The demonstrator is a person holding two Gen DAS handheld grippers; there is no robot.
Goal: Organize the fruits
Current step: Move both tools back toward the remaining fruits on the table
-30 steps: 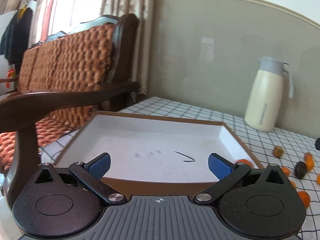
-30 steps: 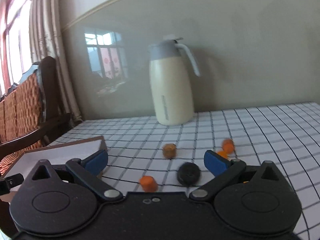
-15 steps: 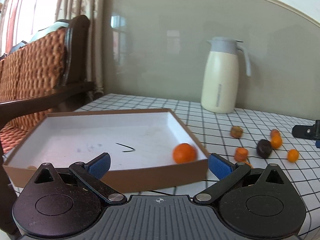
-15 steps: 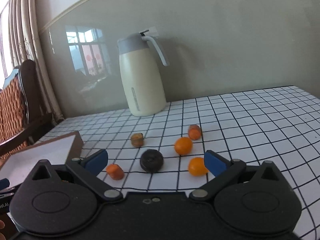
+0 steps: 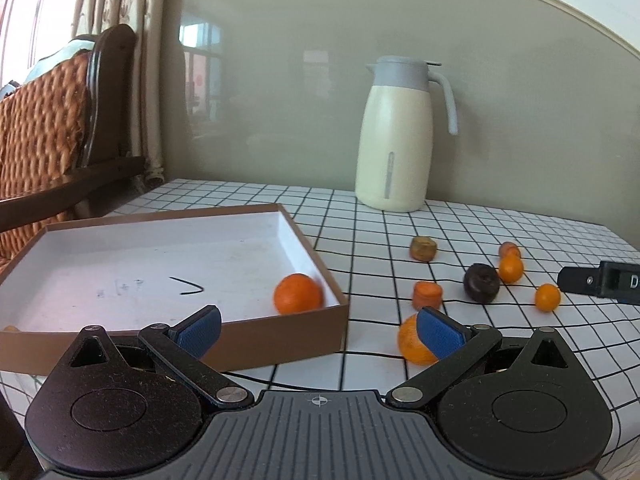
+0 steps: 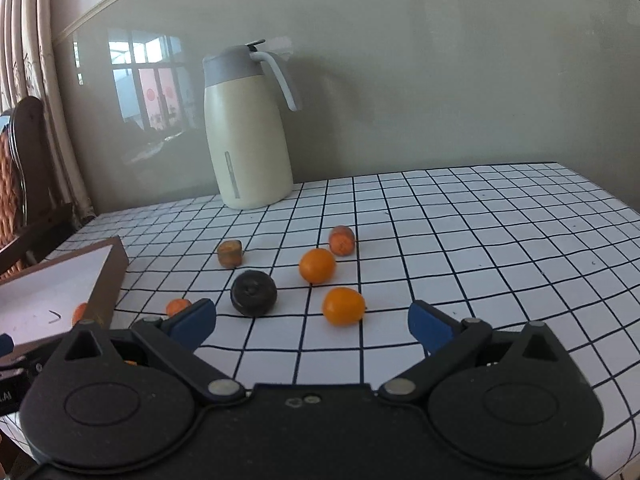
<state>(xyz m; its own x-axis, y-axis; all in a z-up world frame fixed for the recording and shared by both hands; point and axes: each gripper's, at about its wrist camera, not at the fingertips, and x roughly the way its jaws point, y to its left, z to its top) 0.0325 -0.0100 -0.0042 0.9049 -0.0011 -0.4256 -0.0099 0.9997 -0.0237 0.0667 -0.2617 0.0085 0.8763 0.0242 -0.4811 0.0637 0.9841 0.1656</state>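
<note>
A brown cardboard box [image 5: 280, 340] with a white inside lies on the checked tablecloth; one orange [image 5: 298, 294] sits in its near right corner. My left gripper [image 5: 318, 330] is open and empty, low in front of the box; another orange [image 5: 412, 346] lies just behind its right finger. My right gripper [image 6: 310, 326] is open and empty, above the cloth. Ahead of it lie a small orange [image 6: 343, 306], a second orange [image 6: 317, 265], a dark round fruit [image 6: 253, 293], a brown piece [image 6: 229, 253] and orange chunks [image 6: 342, 240].
A cream thermos jug [image 5: 396, 140] with a grey lid stands by the back wall, also in the right wrist view [image 6: 246, 132]. A wooden wicker-backed bench [image 5: 52, 128] stands at the left. The right gripper's tip [image 5: 600, 282] shows at the right edge.
Both views have swung right. The box has slid to the left in each view, an orange has appeared in its corner, and the loose fruits now lie ahead of the right gripper.
</note>
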